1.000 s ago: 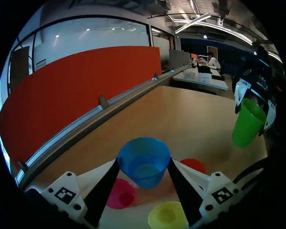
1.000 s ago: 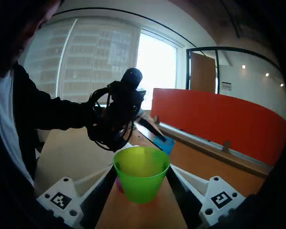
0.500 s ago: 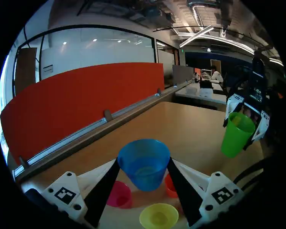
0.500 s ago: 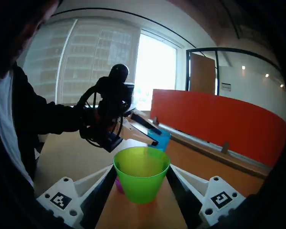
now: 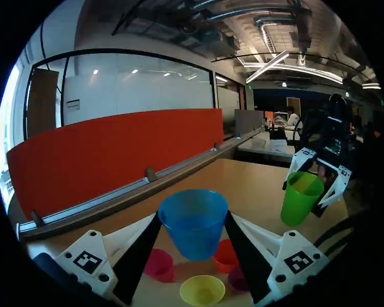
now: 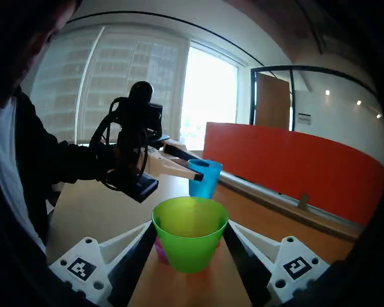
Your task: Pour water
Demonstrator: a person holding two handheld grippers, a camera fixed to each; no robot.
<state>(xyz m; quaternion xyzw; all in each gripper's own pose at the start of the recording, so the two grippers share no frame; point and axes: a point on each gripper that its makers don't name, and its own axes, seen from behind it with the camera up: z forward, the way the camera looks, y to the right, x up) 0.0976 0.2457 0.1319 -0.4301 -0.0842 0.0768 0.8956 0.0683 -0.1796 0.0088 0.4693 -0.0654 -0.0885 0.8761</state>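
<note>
Left gripper view: the left gripper (image 5: pixel 193 225) was clamped on the blue cup (image 5: pixel 193 230), both fingers pressing its sides. Compared with a second ago it sat higher above the wooden table (image 5: pixel 243 184). The pink cup (image 5: pixel 158 264), orange cup (image 5: pixel 226 255) and yellow cup (image 5: pixel 202 290) below looked smaller, and the green cup (image 5: pixel 299 199) was nearer. The blue cup was still upright, so pouring probably hadn't begun. It was translucent, tapered, smooth plastic, and a darker band low down suggested water.

Right gripper view: the right gripper (image 6: pixel 190 235) gripped the green cup, which was glossy, tapered and apparently empty. The blue cup had risen above the green rim, beyond it and not touching it.
</note>
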